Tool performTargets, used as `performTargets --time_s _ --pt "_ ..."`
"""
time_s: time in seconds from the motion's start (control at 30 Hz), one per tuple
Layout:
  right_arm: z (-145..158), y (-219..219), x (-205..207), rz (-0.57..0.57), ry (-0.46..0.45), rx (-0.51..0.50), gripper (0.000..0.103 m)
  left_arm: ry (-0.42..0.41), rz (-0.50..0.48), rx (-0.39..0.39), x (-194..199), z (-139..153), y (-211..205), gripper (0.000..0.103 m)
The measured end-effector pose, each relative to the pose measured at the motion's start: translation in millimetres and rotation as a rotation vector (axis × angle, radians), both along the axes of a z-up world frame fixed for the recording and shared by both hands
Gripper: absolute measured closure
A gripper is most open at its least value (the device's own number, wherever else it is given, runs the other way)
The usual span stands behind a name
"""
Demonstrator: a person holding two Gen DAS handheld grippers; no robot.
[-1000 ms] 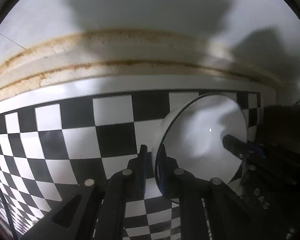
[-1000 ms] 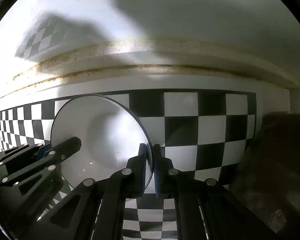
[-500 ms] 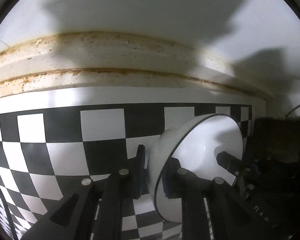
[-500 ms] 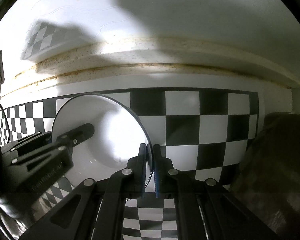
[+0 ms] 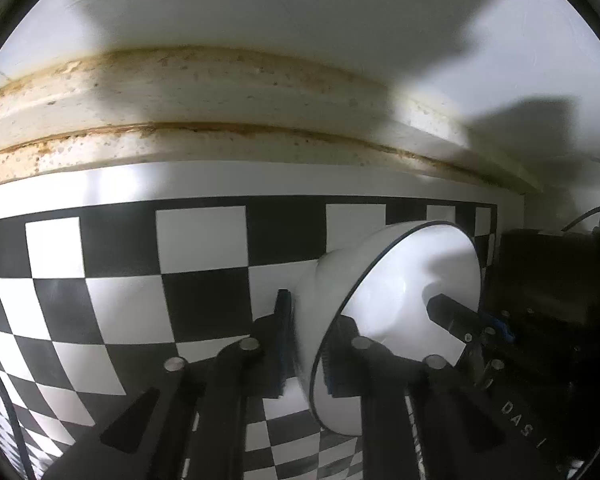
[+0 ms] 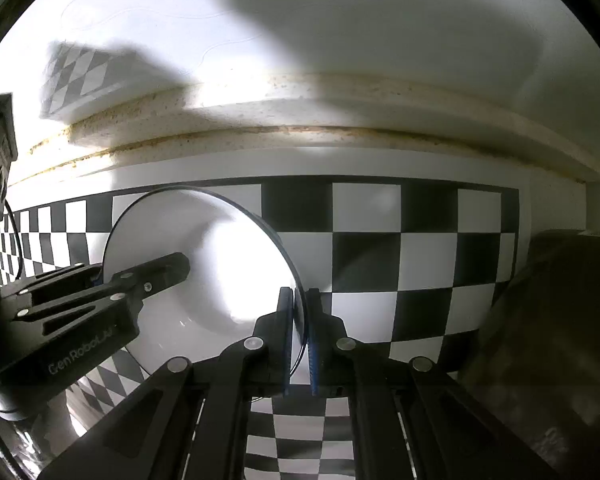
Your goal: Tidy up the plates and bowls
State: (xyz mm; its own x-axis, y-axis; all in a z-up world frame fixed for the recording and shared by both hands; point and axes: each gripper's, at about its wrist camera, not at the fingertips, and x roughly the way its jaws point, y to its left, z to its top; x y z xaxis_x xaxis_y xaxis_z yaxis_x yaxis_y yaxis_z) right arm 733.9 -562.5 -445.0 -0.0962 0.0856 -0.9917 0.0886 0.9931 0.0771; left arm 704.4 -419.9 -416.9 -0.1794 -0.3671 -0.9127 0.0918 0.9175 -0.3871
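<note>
A white bowl [image 5: 404, 288] with a thin dark rim hangs tilted over the checkered mat [image 5: 204, 240], held from both sides. My left gripper [image 5: 310, 322] is closing on the bowl's near wall, one finger outside and one inside, and the pads press on it. In the right wrist view the same bowl [image 6: 204, 264] shows its inside. My right gripper [image 6: 300, 300] is shut on the rim at the opposite edge. One left gripper finger [image 6: 156, 276] reaches into the bowl from the left.
The black-and-white checkered mat [image 6: 364, 256] ends at a white, rust-stained ledge [image 6: 340, 120] below a white wall. A dark bulky object [image 6: 548, 320] stands at the right edge of the mat, also seen as a dark bulky object [image 5: 548, 280] in the left wrist view.
In the left wrist view the bowl has turned more edge-on and the ledge has sunk lower in the picture. The left fingers loosened briefly, then closed again. The right gripper has kept still.
</note>
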Motion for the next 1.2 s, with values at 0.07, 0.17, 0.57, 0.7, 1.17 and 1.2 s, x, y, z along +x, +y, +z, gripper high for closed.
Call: performTargets --time_s 0.07,0.17,0.57,0.7,1.17,1.2 --pt "0 -2 -1 -0.006 0.003 0.01 0.096 -0.014 0.0 0.009 -2 3 2 0.094" --pt "-2 -3 -5 -0.025 0.017 0.053 0.097 -0.031 -0.008 0.031 -5 6 7 0.094" --pt "8 12 -23 -0.021 -0.003 0.101 0.097 -0.074 -0.043 0.091 -26 26 22 0.094" --pt "23 18 -35 -0.025 -0.018 0.118 0.097 -0.096 -0.05 0.094 -36 43 32 0.094" --pt "86 43 -110 -0.008 -0.106 0.165 0.097 -0.201 -0.073 0.102 -102 115 71 0.094" --pt "91 46 -115 -0.009 -0.112 0.166 0.097 -0.207 -0.077 0.1 -110 120 76 0.094"
